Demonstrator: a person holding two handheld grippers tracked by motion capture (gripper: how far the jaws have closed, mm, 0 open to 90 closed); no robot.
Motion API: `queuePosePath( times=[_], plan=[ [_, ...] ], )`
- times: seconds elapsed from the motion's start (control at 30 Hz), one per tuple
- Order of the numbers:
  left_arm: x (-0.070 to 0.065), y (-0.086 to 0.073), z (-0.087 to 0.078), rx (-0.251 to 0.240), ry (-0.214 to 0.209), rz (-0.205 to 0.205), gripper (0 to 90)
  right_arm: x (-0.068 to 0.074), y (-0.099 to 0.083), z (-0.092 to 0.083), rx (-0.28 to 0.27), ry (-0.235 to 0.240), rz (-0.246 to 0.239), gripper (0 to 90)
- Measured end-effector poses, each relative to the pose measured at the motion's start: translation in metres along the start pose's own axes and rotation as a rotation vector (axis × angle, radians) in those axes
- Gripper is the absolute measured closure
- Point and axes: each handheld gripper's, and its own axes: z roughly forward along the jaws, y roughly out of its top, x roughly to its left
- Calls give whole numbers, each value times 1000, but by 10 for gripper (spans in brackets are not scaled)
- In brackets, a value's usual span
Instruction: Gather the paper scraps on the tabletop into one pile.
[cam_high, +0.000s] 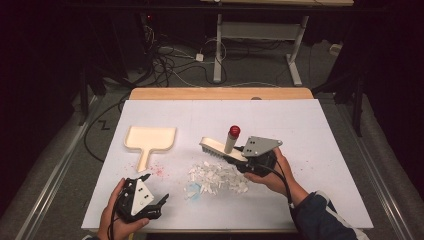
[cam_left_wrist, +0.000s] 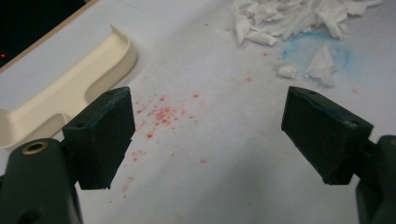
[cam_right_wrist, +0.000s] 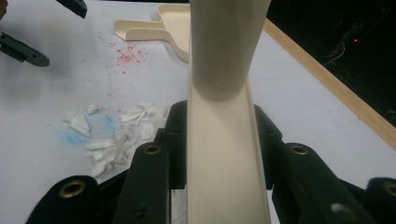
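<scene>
Left gripper (cam_high: 159, 203) at seven o'clock, jaws apart, empty. Right gripper (cam_high: 246, 161) clamped on brush (cam_high: 220, 149) by its handle, mid-tabletop (cam_high: 310, 130). Dustpan (cam_high: 150, 138) at ten o'clock: stiff, probably light; best taken by its stub handle. Paper scraps (cam_high: 217, 177) central, featherlight, easily scattered.

The tabletop (cam_high: 310, 130) is covered in white, with a light wood edge along its far side. A cream dustpan (cam_high: 150, 138) lies on it, and the brush (cam_high: 220, 149) is cream too, with a red cap (cam_high: 234, 131) on its upright post. The paper scraps (cam_high: 217, 177) are white. Red specks (cam_left_wrist: 161, 114) dot the cover, and a pale blue smudge (cam_left_wrist: 317, 51) shows under some scraps. Both tools have black jaws. The sleeve (cam_high: 322, 217) is dark navy.
</scene>
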Motion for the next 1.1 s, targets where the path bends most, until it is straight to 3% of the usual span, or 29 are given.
queuePosePath(
  times=[0.1, 0.17, 0.2, 0.23, 0.3, 0.33, 0.4, 0.43, 0.5, 0.57, 0.6, 0.83, 0.9, 1.0, 1.03, 1.1],
  plan=[
    [6, -2, -7, -27, 31, -14, 165, 13, 2, -1, 3, 38, 20, 682],
    [9, -4, -11, -37, 43, -37, 164, 24, 5, 0, 4, 81, 19, 682],
    [11, -6, -14, -33, 50, -54, 164, 24, 5, 0, 4, 81, 19, 682],
    [13, -8, -15, -38, 59, -69, 165, 38, 7, 3, 8, 127, 39, 682],
    [15, -10, -18, -45, 82, -83, 165, 45, 8, 5, 15, 149, 38, 682],
    [17, -12, -22, -60, 103, -100, 165, 59, 9, 11, 24, 177, 47, 682],
    [18, -13, -23, -67, 114, -108, 165, 71, 10, 17, 30, 215, 48, 682],
    [18, -14, -24, -73, 123, -118, 165, 71, 10, 17, 30, 215, 48, 682],
    [20, -16, -25, -82, 143, -142, 165, 82, 9, 28, 50, 263, 58, 682],
    [21, -17, -25, -83, 159, -157, 165, 86, 7, 32, 60, 262, 65, 682],
    [21, -18, -24, -80, 157, -159, 165, 90, 4, 42, 82, 294, 83, 682],
    [18, -17, -17, -48, 123, -126, 165, 81, 1, 49, 97, 239, 123, 682],
    [16, -16, -16, -43, 110, -117, 165, 68, -2, 46, 119, 178, 130, 681],
    [14, -15, -14, -33, 100, -101, 165, 58, -6, 43, 128, 169, 163, 681],
    [13, -15, -12, -23, 96, -86, 165, 48, -10, 40, 137, 134, 171, 681],
    [13, -14, -11, -19, 93, -79, 165, 40, -14, 36, 144, 127, 200, 681]
  ],
)
